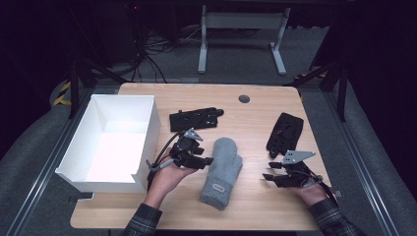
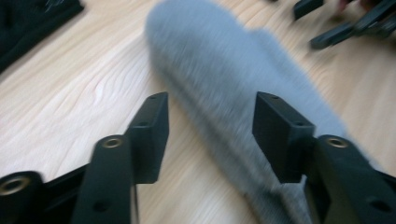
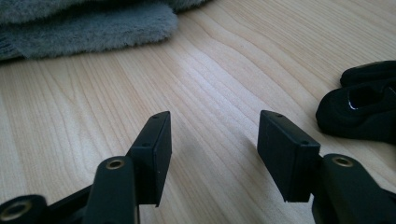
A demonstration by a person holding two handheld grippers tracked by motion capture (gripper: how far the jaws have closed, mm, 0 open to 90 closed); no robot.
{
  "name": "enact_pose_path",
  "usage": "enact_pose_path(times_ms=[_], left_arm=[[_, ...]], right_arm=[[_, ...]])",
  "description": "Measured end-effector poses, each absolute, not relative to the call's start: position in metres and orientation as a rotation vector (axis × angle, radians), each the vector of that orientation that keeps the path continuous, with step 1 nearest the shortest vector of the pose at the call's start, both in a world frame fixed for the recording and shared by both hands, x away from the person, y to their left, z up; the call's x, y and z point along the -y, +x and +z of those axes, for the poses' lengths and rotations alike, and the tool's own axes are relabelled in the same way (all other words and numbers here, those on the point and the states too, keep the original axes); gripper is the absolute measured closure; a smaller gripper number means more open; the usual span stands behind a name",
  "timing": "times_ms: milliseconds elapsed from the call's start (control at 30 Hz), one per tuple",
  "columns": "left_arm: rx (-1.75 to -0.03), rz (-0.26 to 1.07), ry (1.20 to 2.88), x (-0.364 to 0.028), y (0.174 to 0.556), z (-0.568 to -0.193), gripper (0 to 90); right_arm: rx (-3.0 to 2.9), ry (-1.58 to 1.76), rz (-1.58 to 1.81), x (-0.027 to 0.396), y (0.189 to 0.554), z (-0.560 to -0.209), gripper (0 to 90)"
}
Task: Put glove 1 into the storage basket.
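Observation:
A grey fleece mitten (image 1: 222,172) lies flat in the middle of the wooden table, cuff toward the near edge. My left gripper (image 1: 209,161) hovers just above its left edge, pointing right. In the left gripper view my left gripper (image 2: 210,130) has its jaws spread, and the blurred mitten (image 2: 233,79) lies below and beyond them, untouched by the pads. My right gripper (image 1: 268,173) rests low over the table to the right of the mitten, pointing left. In the right gripper view my right gripper (image 3: 212,140) is open over bare wood, with the mitten (image 3: 84,23) farther off.
An open white box (image 1: 152,128) stands at the table's left side. One black glove (image 1: 195,118) lies behind the mitten; another black glove (image 1: 285,132) lies behind the right gripper and shows again (image 3: 359,107) beside its jaws. A round grommet (image 1: 244,99) sits near the far edge.

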State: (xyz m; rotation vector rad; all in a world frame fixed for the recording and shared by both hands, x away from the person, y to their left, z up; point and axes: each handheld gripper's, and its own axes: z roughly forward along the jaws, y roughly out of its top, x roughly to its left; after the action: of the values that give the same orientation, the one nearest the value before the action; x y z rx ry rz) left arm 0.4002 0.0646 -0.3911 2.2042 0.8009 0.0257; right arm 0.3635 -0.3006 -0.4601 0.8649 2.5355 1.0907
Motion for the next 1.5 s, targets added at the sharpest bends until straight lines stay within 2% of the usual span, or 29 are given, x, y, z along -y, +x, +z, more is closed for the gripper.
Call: enact_pose_path(times_ms=[167, 267, 600, 1000, 1167, 1267, 1400, 1500], left_arm=[[-0.749, 0.012, 2.208, -0.045, 0.411, -0.397, 22.4], [-0.753, 0.005, 2.223, -0.036, 0.417, -0.402, 15.5], [-0.796, 0.020, 2.319, -0.009, 0.421, -0.428, 4.9], [-0.789, -0.073, 2.341, -0.003, 0.425, -0.451, 3.8], [-0.751, -0.126, 2.347, -0.003, 0.426, -0.452, 15.5], [-0.727, -0.163, 2.350, -0.005, 0.426, -0.451, 28.3], [-0.708, -0.204, 2.351, -0.006, 0.426, -0.449, 50.2], [-0.709, -0.195, 2.360, -0.006, 0.425, -0.446, 60.5]], right_arm=[[-2.535, 0.867, 1.091, 0.301, 0.363, -0.460, 45.8], [-2.535, 0.868, 1.090, 0.301, 0.363, -0.460, 45.8], [-2.534, 0.862, 1.086, 0.301, 0.363, -0.460, 45.9], [-2.534, 0.855, 1.082, 0.301, 0.363, -0.459, 46.4], [-2.535, 0.854, 1.083, 0.300, 0.362, -0.460, 46.4], [-2.535, 0.850, 1.081, 0.300, 0.362, -0.460, 46.3], [-2.539, 0.846, 1.080, 0.300, 0.363, -0.461, 44.6], [-2.541, 0.845, 1.078, 0.299, 0.363, -0.461, 42.7]])
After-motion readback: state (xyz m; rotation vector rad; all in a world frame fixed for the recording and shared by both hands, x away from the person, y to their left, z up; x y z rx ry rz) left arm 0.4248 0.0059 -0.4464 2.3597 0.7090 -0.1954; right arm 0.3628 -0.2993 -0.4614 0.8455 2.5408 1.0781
